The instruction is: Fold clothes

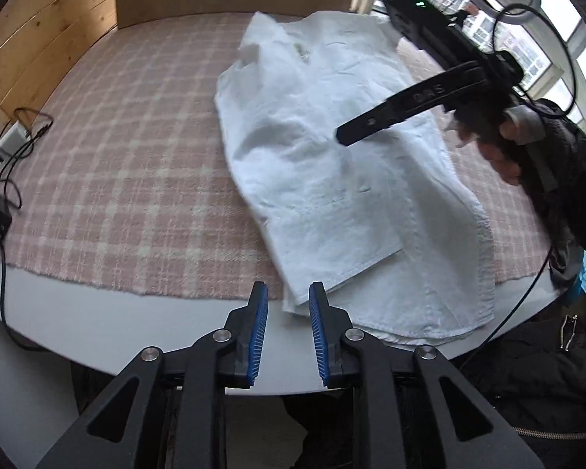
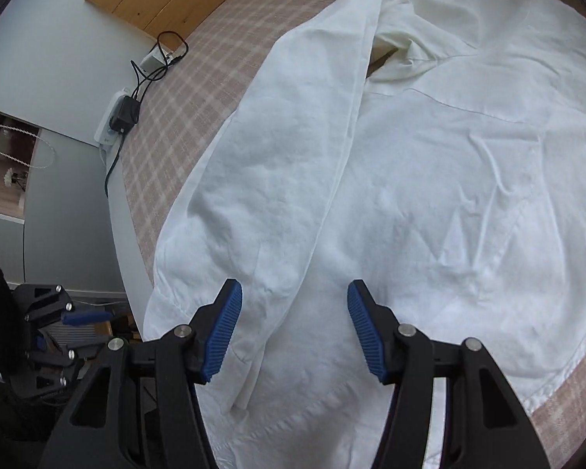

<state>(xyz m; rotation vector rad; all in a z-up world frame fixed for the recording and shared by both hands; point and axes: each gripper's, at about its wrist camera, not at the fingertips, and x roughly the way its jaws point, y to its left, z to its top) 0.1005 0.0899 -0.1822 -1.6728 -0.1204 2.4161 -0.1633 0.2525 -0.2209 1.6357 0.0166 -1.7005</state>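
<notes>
soft daylight from the windows (image 1: 527, 39); sharp focus, fisheye-bent edges, dark corners.

Surface: a pale grey table (image 1: 97, 320) with a rounded front edge.
Cover: a pink and white checked cloth (image 1: 129, 164) spread over most of the top, leaving a bare grey strip along the front and left.
On the cloth: a white shirt (image 1: 332, 179), laid flat and partly folded, its lower hem reaching past the cloth onto the bare table.
Left edge: a white power strip (image 2: 111, 125) with a black adapter (image 2: 125, 115) plugged in, a small white charger (image 1: 11, 138) and black cables (image 1: 23, 144).
</notes>
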